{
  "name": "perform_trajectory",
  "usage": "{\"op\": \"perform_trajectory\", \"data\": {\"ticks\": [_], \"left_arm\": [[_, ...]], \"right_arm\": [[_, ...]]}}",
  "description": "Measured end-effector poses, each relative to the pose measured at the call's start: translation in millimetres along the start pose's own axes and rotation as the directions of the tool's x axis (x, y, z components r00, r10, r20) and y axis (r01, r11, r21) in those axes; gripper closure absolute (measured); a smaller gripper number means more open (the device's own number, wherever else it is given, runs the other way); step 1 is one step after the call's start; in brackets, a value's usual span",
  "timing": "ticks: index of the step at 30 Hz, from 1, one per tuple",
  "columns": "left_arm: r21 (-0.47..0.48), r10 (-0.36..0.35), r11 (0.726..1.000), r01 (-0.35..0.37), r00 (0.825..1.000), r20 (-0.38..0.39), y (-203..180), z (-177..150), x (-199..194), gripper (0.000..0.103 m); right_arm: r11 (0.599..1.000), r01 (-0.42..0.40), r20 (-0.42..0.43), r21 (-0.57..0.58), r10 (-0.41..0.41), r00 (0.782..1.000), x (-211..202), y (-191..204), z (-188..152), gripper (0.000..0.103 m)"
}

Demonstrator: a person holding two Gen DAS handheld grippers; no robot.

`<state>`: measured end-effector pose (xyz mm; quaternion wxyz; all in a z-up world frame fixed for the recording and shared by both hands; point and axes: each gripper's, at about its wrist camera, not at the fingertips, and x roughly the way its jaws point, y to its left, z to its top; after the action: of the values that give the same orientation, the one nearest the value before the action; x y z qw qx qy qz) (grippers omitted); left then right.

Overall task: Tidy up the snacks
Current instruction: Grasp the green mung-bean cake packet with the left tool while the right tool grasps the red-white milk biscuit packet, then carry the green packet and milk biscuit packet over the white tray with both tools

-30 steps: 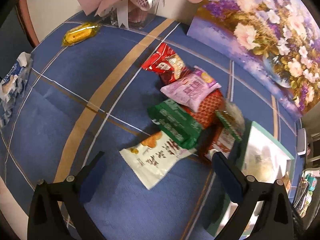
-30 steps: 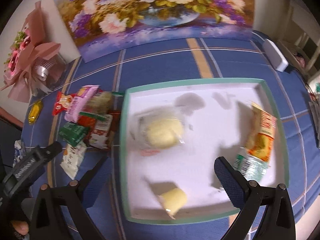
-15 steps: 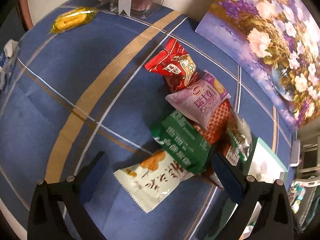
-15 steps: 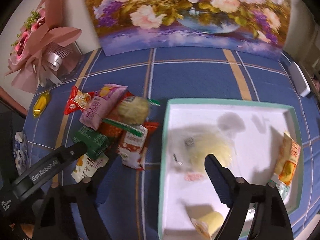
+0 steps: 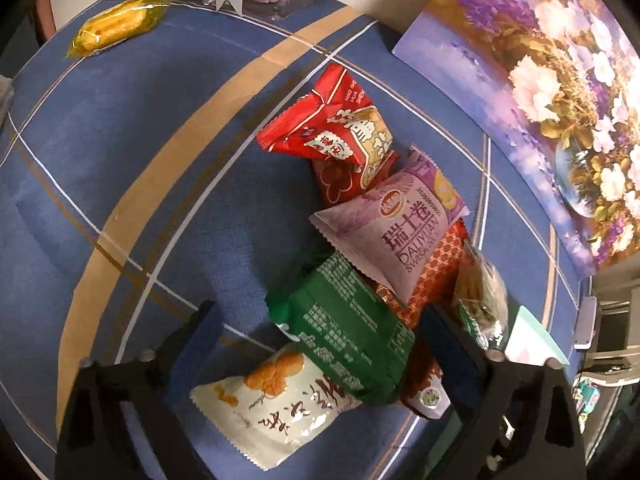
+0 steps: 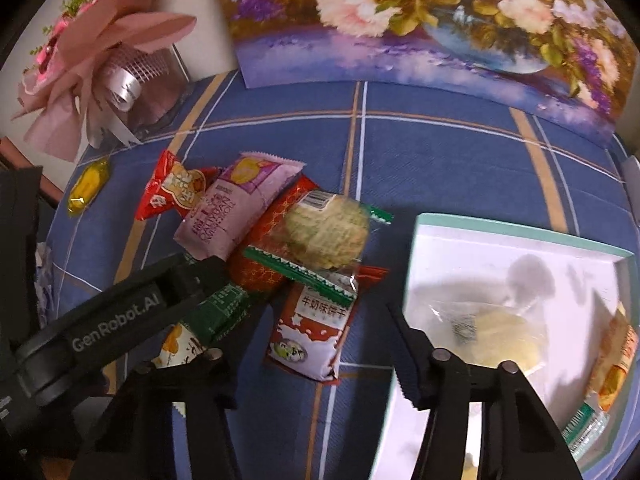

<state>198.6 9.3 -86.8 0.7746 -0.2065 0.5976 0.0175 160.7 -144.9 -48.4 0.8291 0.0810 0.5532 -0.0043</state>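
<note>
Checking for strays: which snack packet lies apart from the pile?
The yellow packet, lying alone near the pink bouquet; every other loose packet overlaps or touches a neighbour in the pile.

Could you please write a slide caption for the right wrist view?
Right gripper, jaws closing, above a red-and-white milk biscuit packet beside the teal-rimmed white tray.

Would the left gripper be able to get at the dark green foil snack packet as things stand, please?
Probably yes. The left gripper has its closing jaws either side of the dark green foil snack packet, which lies on top of the white packet; only the purple packet's corner overlaps its far end.
</note>
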Motion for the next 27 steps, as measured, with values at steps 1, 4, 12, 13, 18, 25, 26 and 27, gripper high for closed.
{"op": "perform_trajectory", "data": {"ticks": [1,4,12,13,18,25,26,27], "left_arm": [[0.004,0.006,1.0,-0.006,1.0,-0.004,-1.7,0.5,3.0,0.014],[0.019,0.034,0.999,-0.034,0.999,0.0,-8.5,2.0,9.0,0.014],[0.076,0.123,0.989,-0.125,0.992,0.039,-34.1,-4.2,16.2,0.039],[0.072,0.117,0.99,-0.119,0.992,0.042,-35.2,-5.3,15.4,0.044],[0.059,0.095,0.993,-0.098,0.994,0.047,-35.8,-8.7,14.6,0.07],[0.031,0.046,0.998,-0.047,0.998,0.031,-27.8,-13.7,13.1,0.077],[0.027,0.031,0.999,-0.032,0.999,0.026,-27.9,-15.0,12.2,0.077],[0.023,0.018,1.0,-0.019,0.999,0.028,-27.8,-16.3,10.8,0.077]], "right_arm": [[1.0,0.0,-0.004,0.001,0.0,1.0,3.0,0.1,0.8,0.045],[1.0,0.001,-0.024,-0.001,-0.001,1.0,14.4,0.2,2.1,0.045],[1.0,0.01,-0.041,-0.006,-0.01,0.999,30.0,1.4,0.0,0.053],[1.0,0.008,-0.039,-0.002,-0.008,0.999,29.7,0.0,-0.5,0.056],[1.0,-0.003,-0.036,0.011,0.003,0.999,25.1,-6.9,-6.0,0.061],[0.999,-0.038,-0.052,0.031,0.04,0.998,15.5,-16.5,-15.4,0.061],[0.999,-0.039,-0.05,0.032,0.04,0.998,12.5,-14.0,-18.2,0.061],[0.999,-0.039,-0.049,0.032,0.04,0.998,8.1,-11.8,-19.8,0.061]]}}
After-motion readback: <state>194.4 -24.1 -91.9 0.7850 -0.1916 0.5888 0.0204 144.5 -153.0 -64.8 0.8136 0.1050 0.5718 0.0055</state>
